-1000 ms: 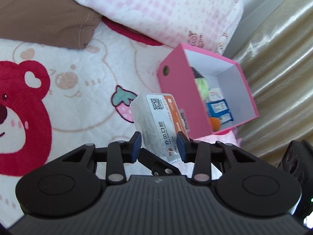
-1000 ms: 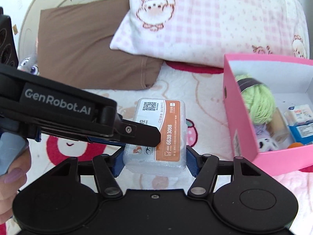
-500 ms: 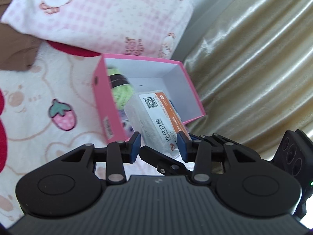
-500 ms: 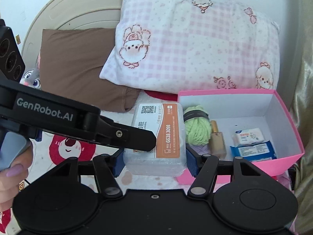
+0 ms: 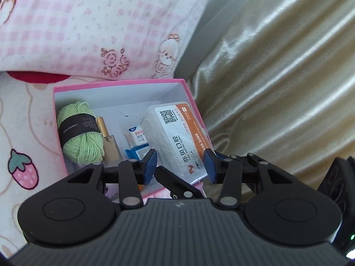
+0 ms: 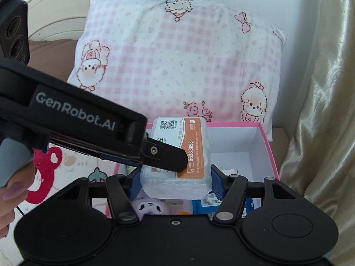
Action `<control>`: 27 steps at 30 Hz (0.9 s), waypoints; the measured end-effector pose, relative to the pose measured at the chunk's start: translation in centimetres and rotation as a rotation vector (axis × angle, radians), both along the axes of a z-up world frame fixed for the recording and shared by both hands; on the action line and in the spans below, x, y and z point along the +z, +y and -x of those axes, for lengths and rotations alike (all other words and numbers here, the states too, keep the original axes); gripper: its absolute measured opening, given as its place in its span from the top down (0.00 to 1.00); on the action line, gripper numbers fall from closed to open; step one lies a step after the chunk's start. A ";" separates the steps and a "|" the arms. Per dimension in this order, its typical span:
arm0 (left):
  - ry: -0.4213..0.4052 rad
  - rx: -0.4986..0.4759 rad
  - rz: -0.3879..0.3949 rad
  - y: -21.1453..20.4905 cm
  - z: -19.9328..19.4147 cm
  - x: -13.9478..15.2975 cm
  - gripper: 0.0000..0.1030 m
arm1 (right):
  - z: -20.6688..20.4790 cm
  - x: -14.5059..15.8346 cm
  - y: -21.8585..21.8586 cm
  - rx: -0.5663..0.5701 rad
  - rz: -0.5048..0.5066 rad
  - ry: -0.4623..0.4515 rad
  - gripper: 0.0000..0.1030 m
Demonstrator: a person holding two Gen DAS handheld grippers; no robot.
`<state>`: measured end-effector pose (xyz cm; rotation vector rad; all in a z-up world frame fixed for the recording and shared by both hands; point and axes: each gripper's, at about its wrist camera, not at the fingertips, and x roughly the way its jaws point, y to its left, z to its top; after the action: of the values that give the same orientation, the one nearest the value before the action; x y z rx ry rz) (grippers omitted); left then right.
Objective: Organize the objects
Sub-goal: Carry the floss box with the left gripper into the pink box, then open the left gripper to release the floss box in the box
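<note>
Bedspread printed with strawberries and a red bear lies under everything, and nearest the cameras are the two pairs of tongs. The right gripper has its blue pads pressed on both sides of a clear-wrapped packet with an orange label and a QR code, and holds it up over the open pink box – above the box's right-hand part, in the air, not resting on the floor of the box. The left gripper comes in across it from the side, one black finger lying over the packet's label in the right wrist view. Its jaws have just been opening, with the packet's lower end between them, and the pads appear to stand just off its sides. A hand holds the left gripper's grey handle at the edge of that view. Inside the box, past the packet, lie a ball of green yarn with a dark band, a gold tube just beside it, some blue and white sachets and, at the near end, a purple plush toy. Behind the box a pink checked pillow leans, with a brown pillow to its left against a cream headboard – and a glossy gold curtain hangs on the right.
</note>
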<state>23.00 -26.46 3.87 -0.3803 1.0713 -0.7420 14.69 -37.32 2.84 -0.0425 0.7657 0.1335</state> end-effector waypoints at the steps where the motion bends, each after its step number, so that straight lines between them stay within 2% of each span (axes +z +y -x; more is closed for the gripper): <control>1: 0.007 -0.001 -0.010 -0.5 -0.8 -0.6 0.57 | -0.8 -0.5 -0.3 0.004 0.004 0.007 0.36; 8: 0.093 0.024 -0.043 -2.5 -5.7 -7.1 0.57 | -5.8 -5.9 -2.0 0.016 0.008 0.089 0.36; 12: 0.136 0.042 -0.054 -3.2 -7.2 -10.6 0.57 | -7.6 -9.1 -2.5 0.016 0.000 0.146 0.36; 16: 0.159 0.053 -0.056 -3.5 -8.3 -12.9 0.57 | -9.1 -11.2 -2.4 0.006 0.010 0.187 0.36; 18: 0.166 0.060 -0.064 -3.6 -8.8 -13.4 0.59 | -9.7 -11.7 -2.2 0.009 0.019 0.203 0.36; 21: 0.140 0.108 -0.119 -3.3 -8.8 -13.2 0.70 | -10.6 -12.5 -2.5 0.043 -0.016 0.261 0.36; 24: 0.040 0.093 -0.170 -3.0 -7.7 -11.6 0.70 | -10.4 -12.2 -3.4 0.003 -0.055 0.281 0.32; 27: 0.014 0.078 -0.189 -2.1 -6.4 -9.9 0.67 | -8.5 -10.4 -3.4 0.002 -0.059 0.223 0.32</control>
<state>29.38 -28.51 -5.99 -0.2641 1.1231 -0.5644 23.20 -40.73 -7.59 0.0285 0.9836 0.1644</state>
